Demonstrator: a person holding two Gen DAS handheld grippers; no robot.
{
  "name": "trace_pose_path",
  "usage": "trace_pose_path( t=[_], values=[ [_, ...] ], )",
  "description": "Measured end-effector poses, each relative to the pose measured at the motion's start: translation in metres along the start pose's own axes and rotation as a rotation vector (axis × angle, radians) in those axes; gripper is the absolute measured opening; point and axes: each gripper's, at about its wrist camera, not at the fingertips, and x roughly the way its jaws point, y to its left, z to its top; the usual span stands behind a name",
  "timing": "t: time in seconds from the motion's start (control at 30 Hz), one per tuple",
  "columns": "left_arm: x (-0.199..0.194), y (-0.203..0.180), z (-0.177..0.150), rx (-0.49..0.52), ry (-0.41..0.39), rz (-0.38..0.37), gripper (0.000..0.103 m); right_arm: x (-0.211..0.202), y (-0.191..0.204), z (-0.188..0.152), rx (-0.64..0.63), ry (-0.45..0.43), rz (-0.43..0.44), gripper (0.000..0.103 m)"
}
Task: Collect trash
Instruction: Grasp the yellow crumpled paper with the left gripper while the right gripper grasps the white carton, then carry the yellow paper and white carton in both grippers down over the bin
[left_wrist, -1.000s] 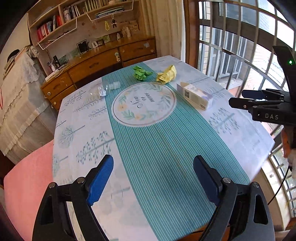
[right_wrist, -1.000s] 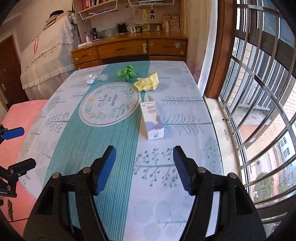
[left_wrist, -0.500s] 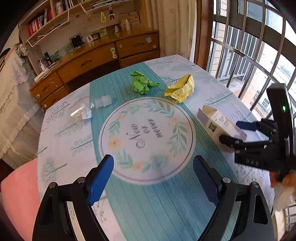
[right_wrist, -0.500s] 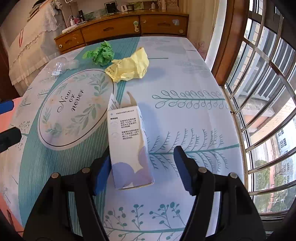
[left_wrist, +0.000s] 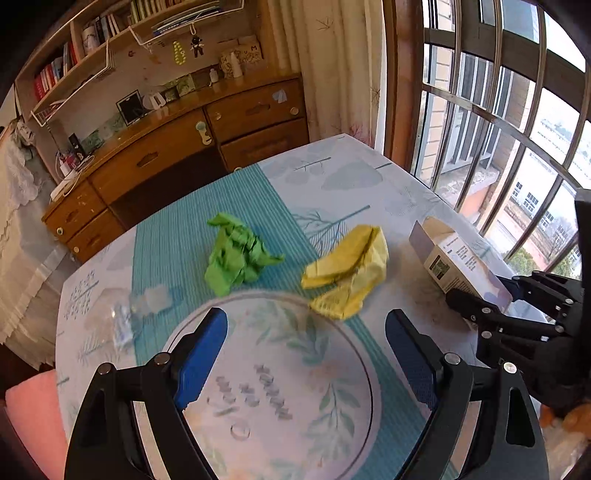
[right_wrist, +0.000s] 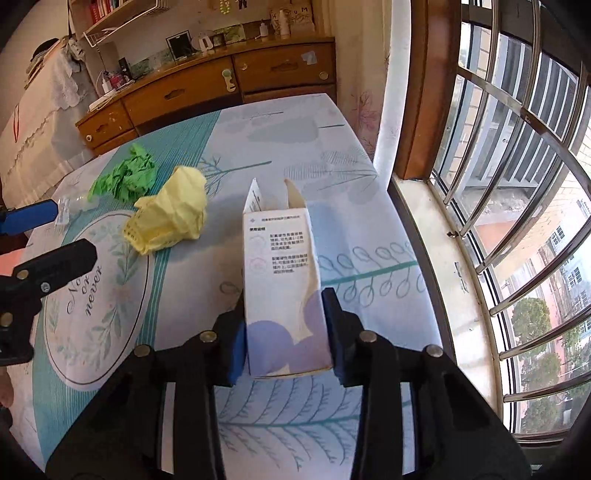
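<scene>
A clear plastic wrapper (left_wrist: 122, 317) lies at the left of the table (left_wrist: 343, 177), on the pale border of the printed cloth, blurred in the left wrist view. Just right of it, on the teal stripe, sits a crumpled green paper (left_wrist: 236, 254). The left tongs (left_wrist: 310, 354) hover over the round leaf print with jaws wide apart and nothing between them; the green paper and a crumpled yellow paper (left_wrist: 351, 273) lie just beyond the tips. The yellow paper rests near the green one, apart from it, at the far right rim of the round print.

Further right is a white carton (right_wrist: 282, 288) with purple blobs at its near end and its far flap open. It lies lengthwise on the cloth, pointing away from the right wrist camera. The right tongs (right_wrist: 284, 332) straddle its near end and their jaws are closing; both pads (right_wrist: 236, 347) appear to touch the carton's sides. In the left wrist view the same carton (left_wrist: 458, 266) shows at the right edge with the right tongs (left_wrist: 480, 295) at it.

Beyond the table stands a wooden dresser (left_wrist: 177, 155); a barred window (right_wrist: 517, 184) runs along the right.
</scene>
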Motion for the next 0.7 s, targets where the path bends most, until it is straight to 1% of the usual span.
trace_pose_path(
  t=[0.1,0.17,0.23,0.37,0.4,0.5,0.57,0.63,0.7],
  values=[
    [0.023,-0.005,0.018,0.011,0.010,0.003,0.089,0.006,-0.007,0.011,0.021,-0.009,0.011,0.033],
    [0.036,-0.010,0.028,0.022,0.021,-0.008,0.089,0.009,-0.009,0.014,0.028,-0.011,0.020,0.033],
    [0.050,-0.016,0.036,0.035,0.033,0.000,0.089,0.012,-0.010,0.016,0.020,-0.015,0.025,0.033],
    [0.075,-0.025,0.045,0.051,0.065,0.012,0.089,0.013,-0.009,0.015,0.006,-0.021,0.033,0.033],
    [0.081,-0.026,0.046,0.050,0.073,0.007,0.088,0.013,-0.009,0.016,0.006,-0.022,0.037,0.033],
    [0.090,-0.027,0.044,0.035,0.107,-0.029,0.052,0.012,-0.010,0.013,0.010,-0.021,0.046,0.033],
    [0.090,-0.025,0.042,0.010,0.112,-0.036,0.043,0.010,-0.010,0.012,0.008,-0.018,0.049,0.033],
    [0.087,-0.025,0.038,0.018,0.106,-0.022,0.038,0.007,-0.012,0.008,0.012,-0.013,0.054,0.033],
    [0.080,-0.023,0.031,0.009,0.120,-0.011,0.036,0.001,-0.012,0.003,0.018,-0.009,0.062,0.033]
  ],
)
